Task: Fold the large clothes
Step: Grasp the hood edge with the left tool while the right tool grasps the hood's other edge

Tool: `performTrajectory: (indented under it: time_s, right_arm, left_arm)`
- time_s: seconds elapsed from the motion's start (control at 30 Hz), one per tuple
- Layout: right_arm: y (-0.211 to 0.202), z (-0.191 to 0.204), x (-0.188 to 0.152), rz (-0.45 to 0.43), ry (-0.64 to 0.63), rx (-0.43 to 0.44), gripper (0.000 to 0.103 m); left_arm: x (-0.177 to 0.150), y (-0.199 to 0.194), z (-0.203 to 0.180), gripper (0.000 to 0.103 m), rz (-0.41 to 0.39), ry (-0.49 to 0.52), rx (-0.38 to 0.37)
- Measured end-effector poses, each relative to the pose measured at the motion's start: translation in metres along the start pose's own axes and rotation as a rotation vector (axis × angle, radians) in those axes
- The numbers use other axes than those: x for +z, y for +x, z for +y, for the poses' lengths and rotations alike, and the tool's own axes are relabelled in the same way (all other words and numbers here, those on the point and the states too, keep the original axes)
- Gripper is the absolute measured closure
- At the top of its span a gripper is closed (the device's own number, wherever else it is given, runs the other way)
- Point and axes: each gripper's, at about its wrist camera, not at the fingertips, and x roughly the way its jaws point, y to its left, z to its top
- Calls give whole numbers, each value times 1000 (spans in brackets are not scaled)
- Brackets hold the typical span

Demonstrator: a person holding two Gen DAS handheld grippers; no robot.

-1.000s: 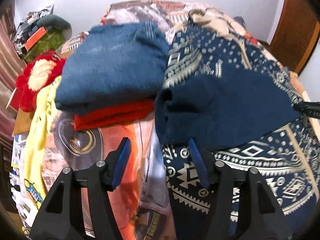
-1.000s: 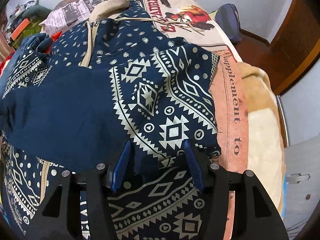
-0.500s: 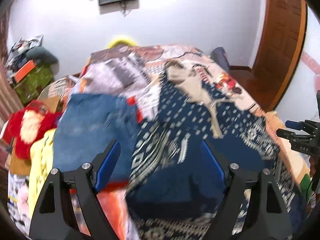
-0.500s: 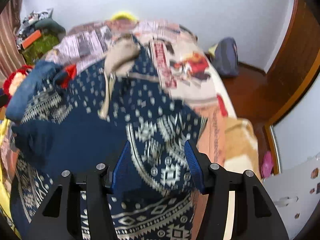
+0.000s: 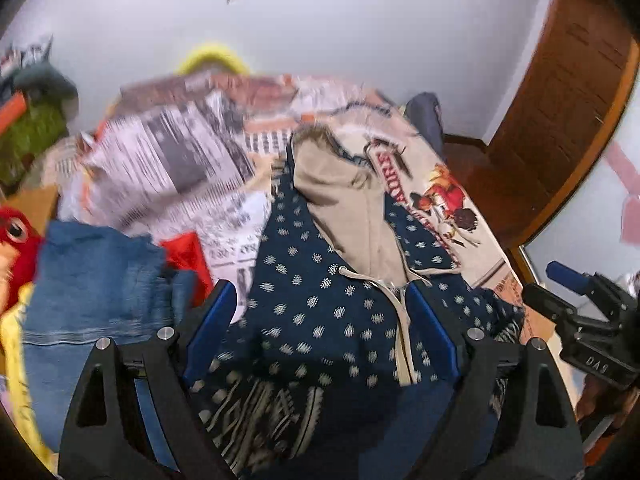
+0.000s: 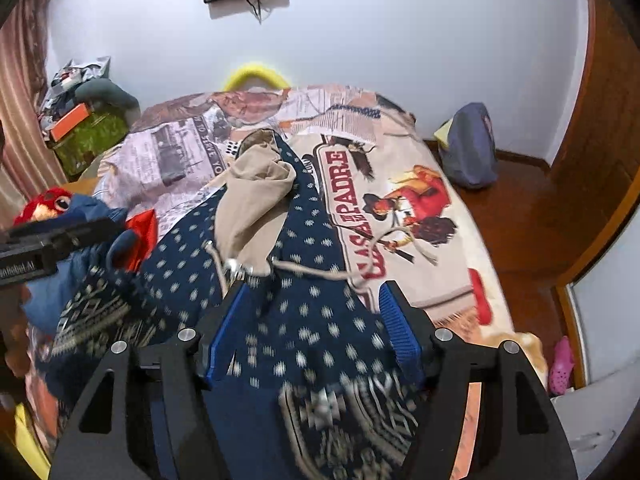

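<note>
Two grippers up over the bed (image 6: 404,184). Far left of frame, red plush toy (image 5: 12,236), then folded jeans (image 5: 92,280). Centre, navy patterned hoodie (image 5: 320,300) spread across the bedspread, beige hood uppermost. Left gripper (image 5: 320,324) fingers apart, opening, pinching nothing. Right gripper (image 6: 316,328) fingers also spreading, clear of the cloth.
</note>
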Motion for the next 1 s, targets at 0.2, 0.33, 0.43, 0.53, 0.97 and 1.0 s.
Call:
performTrajectory:
  time_s: [0.2,0.33,0.43,0.53,0.97,1.0]
  right_arm:
    - [72,-5,19,123,59,30,40]
    - [114,-1,27,193,47,24,40]
    - [141,1,32,241,54,21,40]
    - [160,1,36,267,63,30,40]
    - [139,-23,35,191,101,63,92]
    - [133,-22,36,184,94,67,92]
  left_arm:
    - [16,74,9,17,137,-44,0]
    - [23,109,20,20,187,-97,9]
    - [26,127,24,45,212,-120,-25]
    - [25,143,24,53,234,-128,-41]
    - [24,125,17,96,176,-78,67]
    - [25,116,16,96,162,-77,63]
